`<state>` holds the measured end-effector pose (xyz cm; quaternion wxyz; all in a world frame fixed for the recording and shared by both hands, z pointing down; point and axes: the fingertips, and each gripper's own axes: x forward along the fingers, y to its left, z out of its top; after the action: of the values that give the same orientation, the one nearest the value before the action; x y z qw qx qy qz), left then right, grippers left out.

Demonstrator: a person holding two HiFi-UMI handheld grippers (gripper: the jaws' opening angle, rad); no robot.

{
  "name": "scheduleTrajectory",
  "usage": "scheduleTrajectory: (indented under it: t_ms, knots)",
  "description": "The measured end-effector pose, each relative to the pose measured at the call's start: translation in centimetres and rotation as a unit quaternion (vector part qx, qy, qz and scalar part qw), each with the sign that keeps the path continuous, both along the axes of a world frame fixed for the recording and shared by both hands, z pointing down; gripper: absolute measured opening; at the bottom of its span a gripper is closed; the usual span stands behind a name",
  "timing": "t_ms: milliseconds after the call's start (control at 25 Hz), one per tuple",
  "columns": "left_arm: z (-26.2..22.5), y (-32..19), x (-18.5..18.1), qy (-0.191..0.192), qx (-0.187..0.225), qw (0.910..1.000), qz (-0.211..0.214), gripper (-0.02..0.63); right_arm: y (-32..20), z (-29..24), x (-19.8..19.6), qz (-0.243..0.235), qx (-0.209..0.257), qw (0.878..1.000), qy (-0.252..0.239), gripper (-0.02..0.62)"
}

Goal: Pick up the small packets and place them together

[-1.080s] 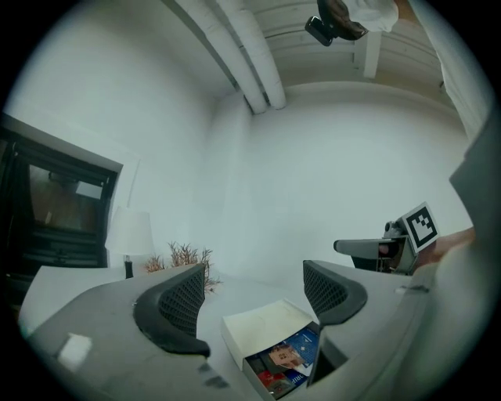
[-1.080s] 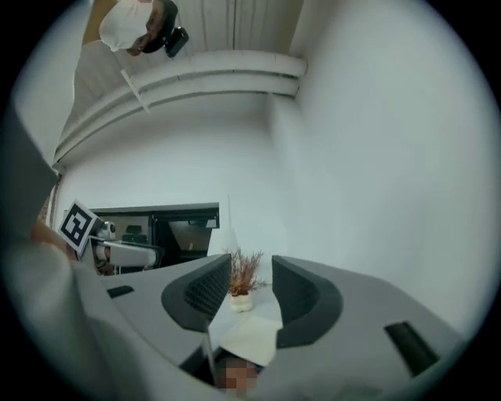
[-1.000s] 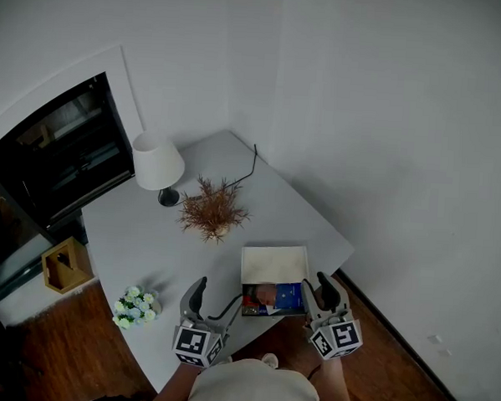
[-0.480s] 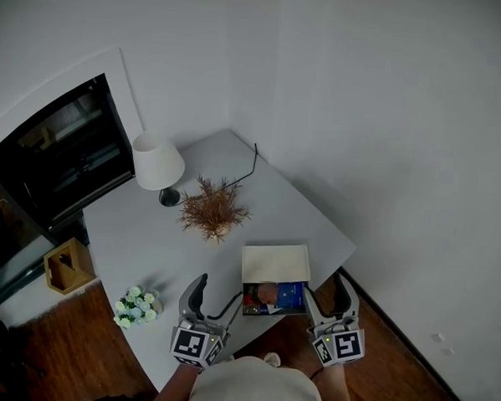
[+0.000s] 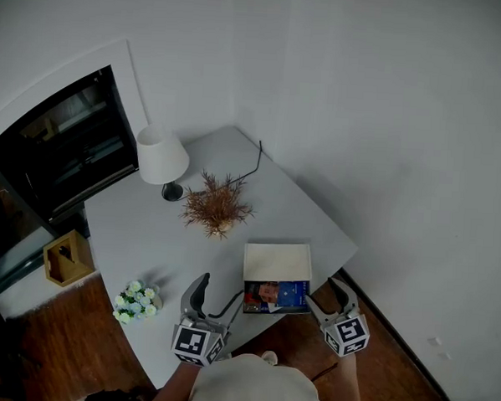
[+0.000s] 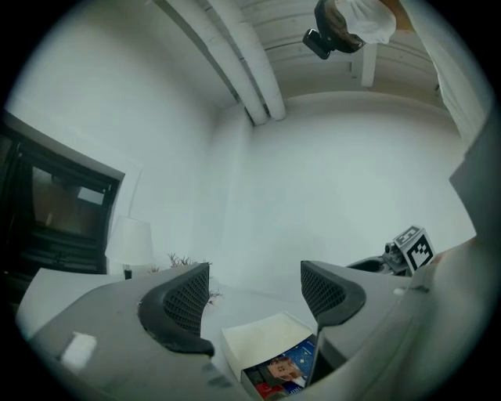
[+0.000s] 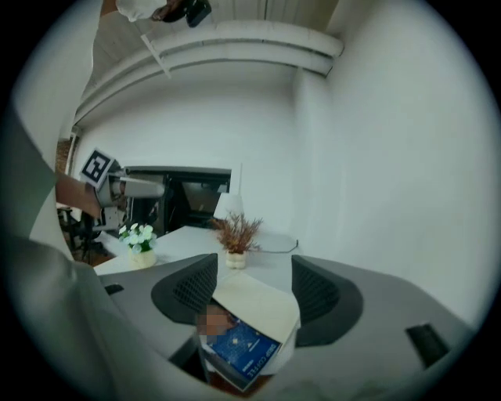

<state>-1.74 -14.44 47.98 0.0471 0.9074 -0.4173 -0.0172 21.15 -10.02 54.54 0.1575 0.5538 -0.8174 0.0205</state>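
A shallow box [image 5: 278, 261] with a white lid lies at the table's near edge. Blue and red small packets [image 5: 277, 295] show in its open near half. My right gripper [image 5: 329, 298] is at the box's right near corner. It is open and its jaws have just been closing. In the right gripper view [image 7: 244, 291] the box [image 7: 254, 301] and a blue packet [image 7: 241, 348] lie between the jaws, and no pad visibly presses. My left gripper [image 5: 214, 298] is open and empty, left of the box. Its own view [image 6: 255, 290] shows the box [image 6: 266, 338] ahead and lower.
On the grey table [image 5: 148, 232] stand a white lamp [image 5: 162, 157], a dried plant [image 5: 217, 206] and a small pot of flowers [image 5: 136, 303]. A cable [image 5: 252, 166] runs to the far corner. A wooden box [image 5: 65, 257] sits on the floor by a dark cabinet [image 5: 61, 148].
My right gripper has shifted right and sunk beside the box's corner, and its jaws stand wider than a second ago. The left gripper has stayed in place.
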Motion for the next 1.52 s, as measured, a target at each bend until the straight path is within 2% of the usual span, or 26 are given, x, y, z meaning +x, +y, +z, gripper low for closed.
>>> scheduleTrajectory:
  t_ms: [120,240,320,360,480,560,600,800,960,1040,1200,1280,1360,1440,1520]
  knots:
    - [0.4,-0.2,-0.3,-0.002,-0.008,0.9999,-0.007,0.356,-0.9,6.2,-0.9,-0.062,-0.094,0.993,0.044,0.288]
    - [0.8,-0.1,-0.5,-0.004,-0.014,0.9999,-0.009,0.356,-1.7,12.1,-1.7,-0.121,-0.175,0.972,0.103,0.288]
    - [0.8,-0.2,-0.7,-0.007,-0.014,0.9998,-0.013,0.356,-2.4,14.8,-2.5,-0.156,-0.204,0.954,0.155,0.293]
    - [0.8,-0.2,-0.9,-0.009,-0.014,0.9998,-0.015,0.356,-2.7,16.0,-2.9,-0.174,-0.216,0.943,0.184,0.33]
    - [0.7,-0.2,-1.7,-0.009,-0.014,0.9995,-0.025,0.356,-2.4,19.6,-3.3,-0.227,-0.264,0.899,0.266,0.33]
    - [0.9,-0.3,-2.4,-0.009,-0.015,0.9993,-0.035,0.356,-2.2,21.3,-3.5,-0.253,-0.285,0.873,0.304,0.33]
    - [0.9,-0.4,-2.7,-0.009,-0.015,0.9991,-0.039,0.356,-2.2,22.0,-3.5,-0.26,-0.292,0.865,0.315,0.33]
    - [1.1,-0.2,-3.8,-0.01,-0.018,0.9984,-0.053,0.356,-2.1,24.1,-3.6,-0.282,-0.32,0.832,0.354,0.321]
    - [1.4,-0.1,-4.2,-0.012,-0.018,0.9981,-0.059,0.356,-2.4,25.6,-3.2,-0.29,-0.311,0.811,0.402,0.301]
    - [1.6,-0.1,-4.5,-0.017,-0.019,0.9976,-0.064,0.357,-2.8,26.2,-3.2,-0.291,-0.293,0.806,0.424,0.296]
    - [1.8,-0.1,-4.6,-0.015,-0.023,0.9974,-0.067,0.356,-2.5,25.7,-3.5,-0.281,-0.285,0.823,0.403,0.221]
    - [1.9,-0.1,-4.6,-0.015,-0.023,0.9974,-0.067,0.357,-2.0,25.0,-3.6,-0.285,-0.285,0.826,0.394,0.178]
    - [2.0,-0.1,-4.6,-0.015,-0.024,0.9973,-0.067,0.356,-1.6,24.1,-3.7,-0.286,-0.284,0.83,0.385,0.086]
    - [2.1,-0.2,-4.4,-0.014,-0.024,0.9975,-0.065,0.356,-1.4,23.4,-3.5,-0.284,-0.285,0.834,0.378,0.044]
    - [2.1,-0.2,-4.1,-0.015,-0.024,0.9977,-0.061,0.356,-1.0,22.8,-3.2,-0.283,-0.287,0.835,0.374,0.035]
